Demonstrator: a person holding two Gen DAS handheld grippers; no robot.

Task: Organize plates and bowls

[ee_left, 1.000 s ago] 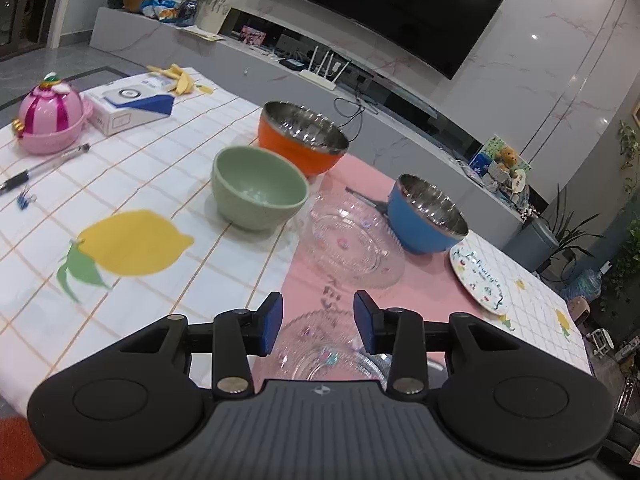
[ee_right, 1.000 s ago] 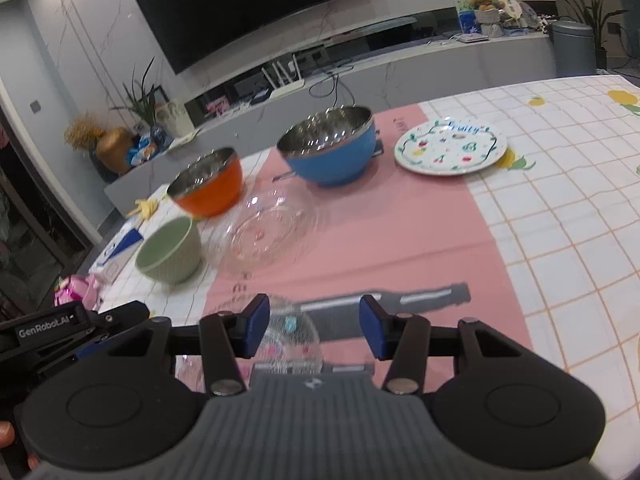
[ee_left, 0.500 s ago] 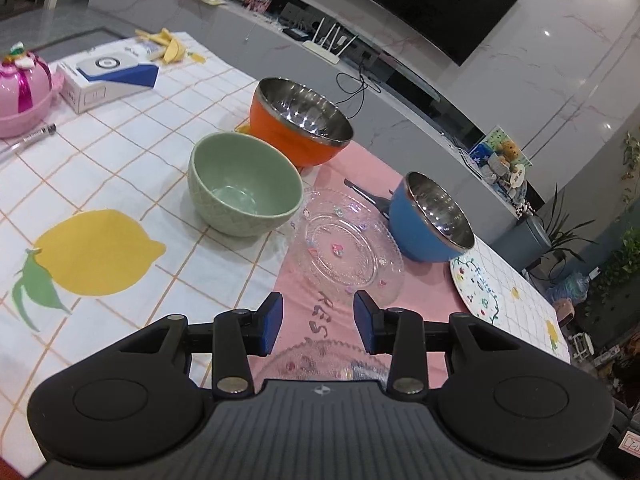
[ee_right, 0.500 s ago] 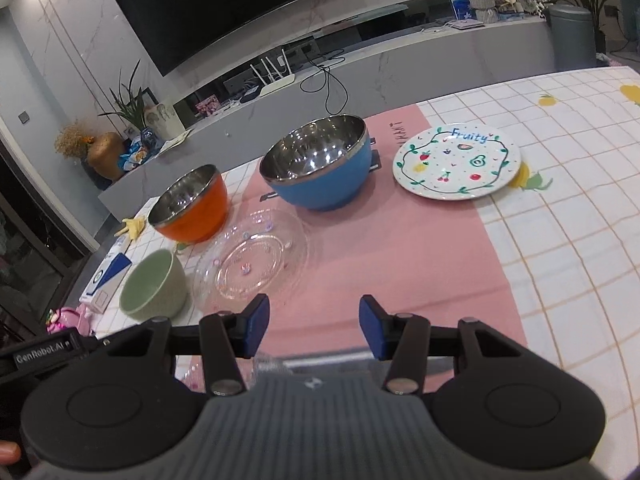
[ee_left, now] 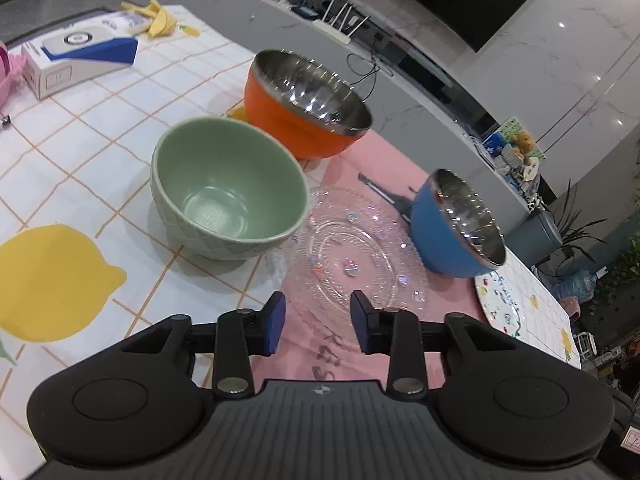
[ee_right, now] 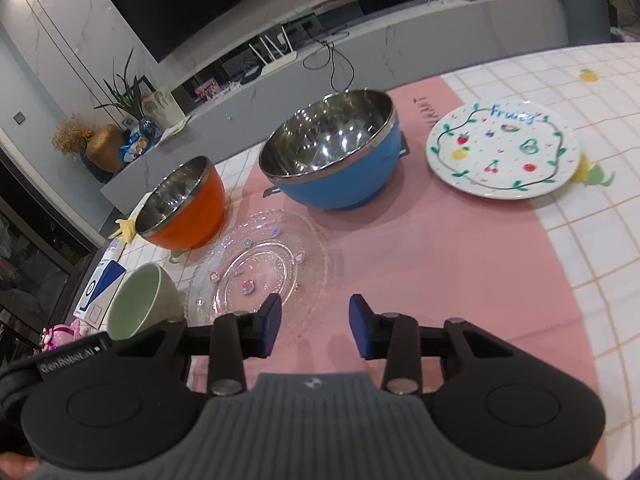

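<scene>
Both hand-held grippers (ee_left: 318,322) (ee_right: 315,326) hover open over the glass plate (ee_left: 352,264) (ee_right: 256,272).

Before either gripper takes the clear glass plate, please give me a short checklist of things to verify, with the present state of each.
1. Left gripper open, holding nothing: ok.
2. Right gripper open, holding nothing: ok.
3. Clear glass plate has nothing on it: ok.
4. Plate rim free of the green bowl: cannot tell, they look very close.
5. Blue bowl and orange bowl upright, empty: ok.
6. Fruit-pattern plate apart from the others: ok.
</scene>
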